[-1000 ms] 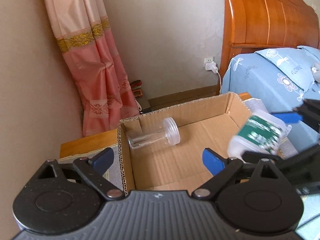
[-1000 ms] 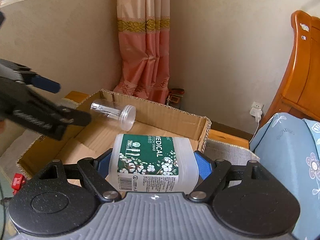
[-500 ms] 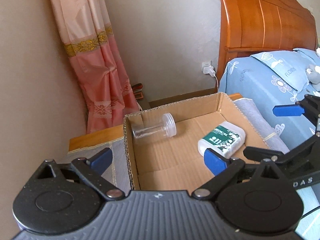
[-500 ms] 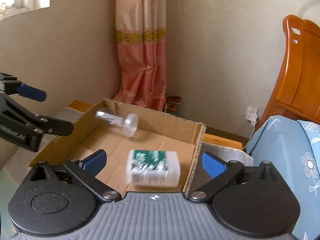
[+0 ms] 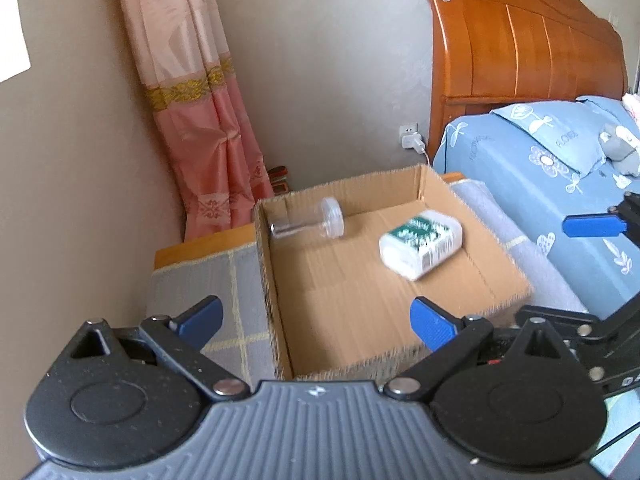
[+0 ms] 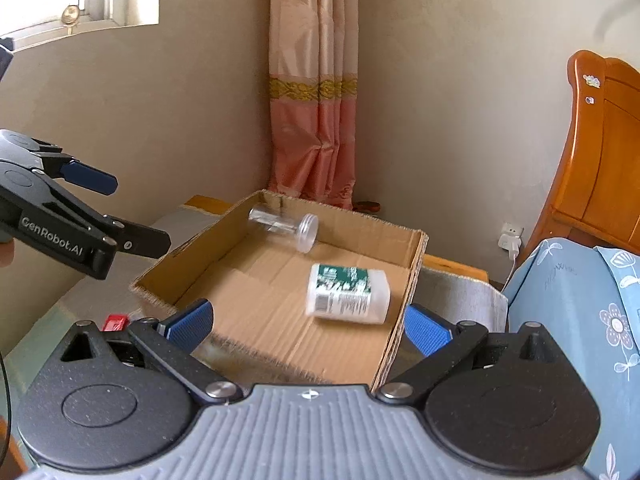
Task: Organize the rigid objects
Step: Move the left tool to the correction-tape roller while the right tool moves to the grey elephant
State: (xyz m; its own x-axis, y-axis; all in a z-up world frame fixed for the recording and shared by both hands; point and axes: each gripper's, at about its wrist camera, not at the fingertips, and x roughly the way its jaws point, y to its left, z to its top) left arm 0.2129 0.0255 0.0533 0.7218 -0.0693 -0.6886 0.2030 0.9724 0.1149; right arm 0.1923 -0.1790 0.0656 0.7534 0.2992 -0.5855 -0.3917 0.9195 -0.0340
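Note:
An open cardboard box (image 5: 340, 190) (image 6: 360, 228) sits on a grey checked mat. Inside, a clear plastic jar (image 5: 308, 222) (image 6: 284, 226) lies on its side at the far left corner. A white container with a green label (image 5: 420, 244) (image 6: 346, 294) lies flat on the box floor near the right wall. My left gripper (image 5: 316, 314) (image 6: 128, 212) is open and empty, hovering before the box's near left corner. My right gripper (image 6: 308, 320) (image 5: 544, 270) is open and empty too, drawn back above the near right edge of the box.
A bed with blue flowered bedding (image 5: 520, 168) and a wooden headboard (image 5: 520, 48) stands right of the box. A pink curtain (image 5: 200, 120) hangs in the corner behind. The mat (image 5: 224, 280) covers a low wooden stand. A small red item (image 6: 116, 322) lies near left.
My right gripper opened and let go of the white container, which dropped into the box and came to rest. Both grippers drew back from the box and rose a little.

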